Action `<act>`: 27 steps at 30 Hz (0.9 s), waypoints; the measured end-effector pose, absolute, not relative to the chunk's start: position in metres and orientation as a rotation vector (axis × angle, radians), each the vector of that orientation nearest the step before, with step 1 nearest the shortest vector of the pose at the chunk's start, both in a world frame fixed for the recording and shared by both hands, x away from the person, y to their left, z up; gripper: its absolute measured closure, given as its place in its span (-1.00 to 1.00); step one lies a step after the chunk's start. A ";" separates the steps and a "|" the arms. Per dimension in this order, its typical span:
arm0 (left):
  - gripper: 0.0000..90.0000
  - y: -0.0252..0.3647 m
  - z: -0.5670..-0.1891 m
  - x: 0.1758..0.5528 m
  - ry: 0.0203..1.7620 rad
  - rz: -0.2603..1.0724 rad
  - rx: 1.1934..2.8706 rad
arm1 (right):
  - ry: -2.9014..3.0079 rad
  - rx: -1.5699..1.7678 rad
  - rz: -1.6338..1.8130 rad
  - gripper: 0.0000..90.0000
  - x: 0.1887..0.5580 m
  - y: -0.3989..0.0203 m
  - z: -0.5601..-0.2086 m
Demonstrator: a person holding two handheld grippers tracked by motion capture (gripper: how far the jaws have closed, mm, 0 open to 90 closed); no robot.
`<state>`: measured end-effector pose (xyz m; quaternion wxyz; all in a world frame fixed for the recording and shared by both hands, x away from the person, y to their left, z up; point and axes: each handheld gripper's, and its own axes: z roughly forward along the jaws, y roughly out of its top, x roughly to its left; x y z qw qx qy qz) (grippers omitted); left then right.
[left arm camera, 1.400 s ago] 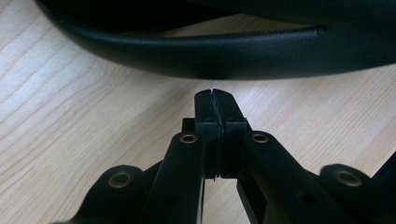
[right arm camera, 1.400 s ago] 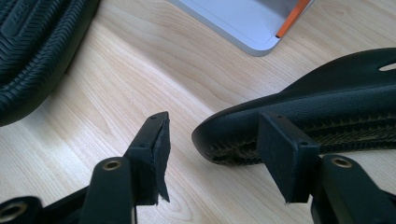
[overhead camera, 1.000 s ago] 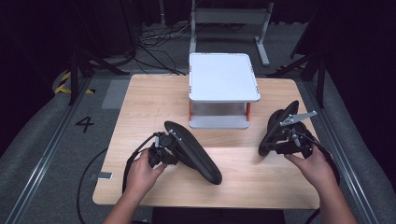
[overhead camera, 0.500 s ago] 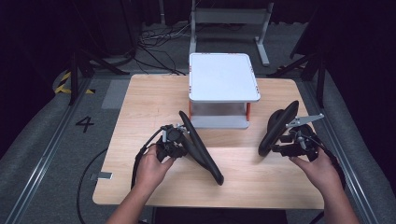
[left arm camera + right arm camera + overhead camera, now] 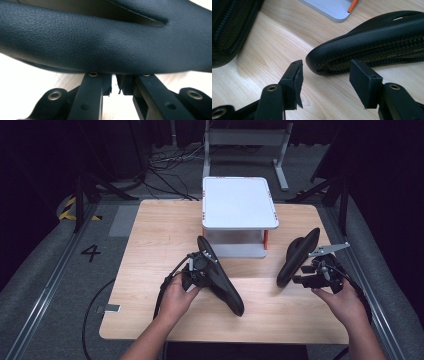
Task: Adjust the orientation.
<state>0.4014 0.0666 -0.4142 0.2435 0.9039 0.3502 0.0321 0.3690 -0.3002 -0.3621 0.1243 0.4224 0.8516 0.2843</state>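
While scanning inward from the wooden table's (image 5: 150,230) left edge, meet first the left hand (image 5: 175,297) and the left gripper (image 5: 199,270), set side-on against the left black leather shoe (image 5: 222,282). Shoe propped on its side, running diagonally from near the table's middle toward the front edge, likely tipped that way to offer its collar rim to the jaws. Jaws just been opening, now a sliver apart, tips lost against the grained leather in the left gripper view; nothing seen in the visible gap, and no telling of any pinch on the rim beyond. Reads as a letting-go or a re-grip rather than a carry. Next, at the middle of the back edge, the white shoe rack (image 5: 240,202) on orange posts, top bare. Probably the destination, hence both shoes parked just in front of it. Further right, near the right edge, the right black leather shoe (image 5: 300,255), also up on its side, herringbone sole turned toward the right gripper (image 5: 325,72). Jaws there wide apart, clasping nothing, the shoe's rounded end lying just beyond and between the pads without contact. Lined up, by the look of it, for a pinch across sole and upper. Right hand (image 5: 340,302) behind, toward the front right corner.
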 end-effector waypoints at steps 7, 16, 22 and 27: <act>0.71 0.052 -0.407 0.401 0.885 0.132 2.461 | 2.491 1.228 0.825 0.00 0.370 -0.299 -0.364; 0.21 0.044 -0.404 0.406 0.960 0.186 2.430 | 2.494 1.223 0.821 0.00 0.369 -0.298 -0.364; -0.12 0.032 -0.405 0.411 0.995 0.145 2.390 | 2.488 1.234 0.818 -0.02 0.368 -0.301 -0.365; -0.22 0.017 -0.412 0.418 1.019 0.110 2.400 | 2.482 1.233 0.817 -0.04 0.366 -0.302 -0.365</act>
